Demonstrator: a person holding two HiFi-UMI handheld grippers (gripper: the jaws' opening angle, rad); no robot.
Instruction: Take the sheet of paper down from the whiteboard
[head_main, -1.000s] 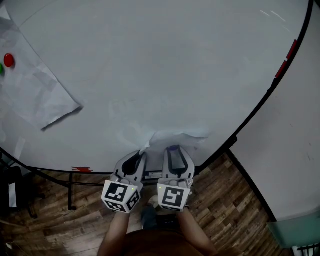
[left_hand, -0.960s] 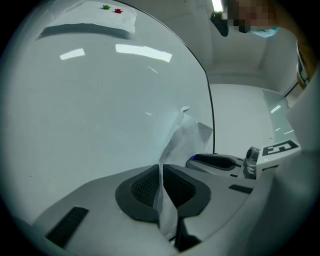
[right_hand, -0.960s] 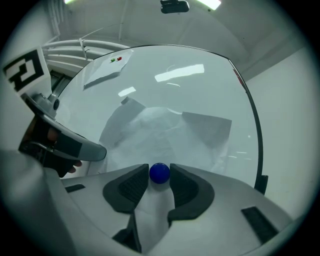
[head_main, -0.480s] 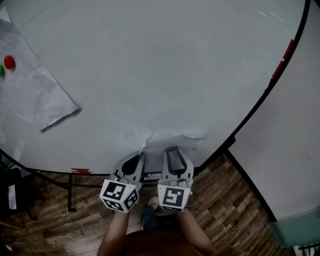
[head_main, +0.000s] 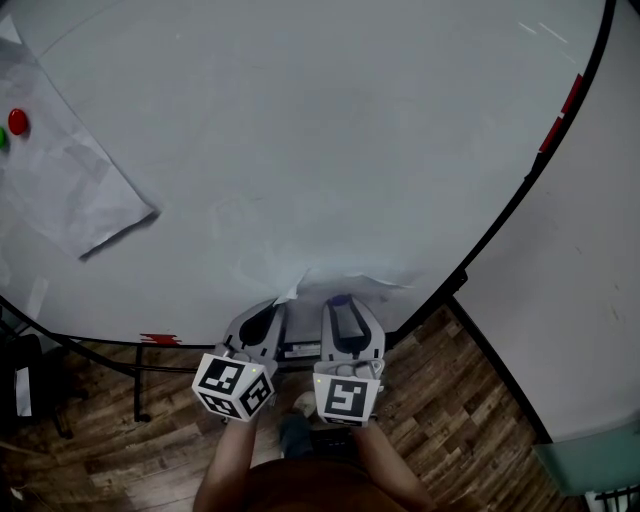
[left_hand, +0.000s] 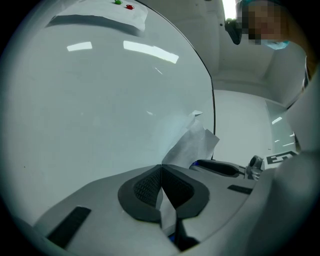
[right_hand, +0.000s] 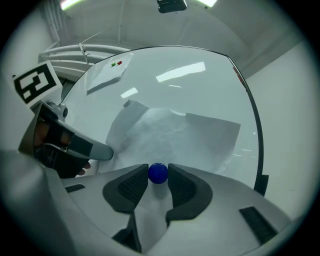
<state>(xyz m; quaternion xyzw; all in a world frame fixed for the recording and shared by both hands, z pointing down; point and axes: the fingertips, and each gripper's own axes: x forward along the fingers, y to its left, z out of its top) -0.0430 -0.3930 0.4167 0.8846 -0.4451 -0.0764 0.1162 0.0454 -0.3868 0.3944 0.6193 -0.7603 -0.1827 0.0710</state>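
Vs a second ago: the left gripper (left_hand: 161, 168) jaws have closed and are now pinched tight on the near edge of the sheet of paper (left_hand: 194, 142). Its marker cube is rolled a bit more. The paper's crumpled bulge at the bottom edge of the whiteboard (head_main: 300, 120) looks flatter and smaller. Both hands are in about the same spot.

Right gripper (right_hand: 158, 172) same as before: jaws wide, pads touching either side of a blue magnet (right_hand: 158, 170) that sits on the sheet's lower edge, against the whiteboard. The sheet lies creased on the whiteboard at its bottom edge, with its left corner lifted off. The magnet is what pins it.

Around: a second sheet (head_main: 75, 185) at the whiteboard's upper left, with a red magnet (head_main: 17, 121) and a green magnet (head_main: 2, 140) on it. Wood floor (head_main: 450, 400) below the whiteboard, pale wall (head_main: 580, 280) to its right.
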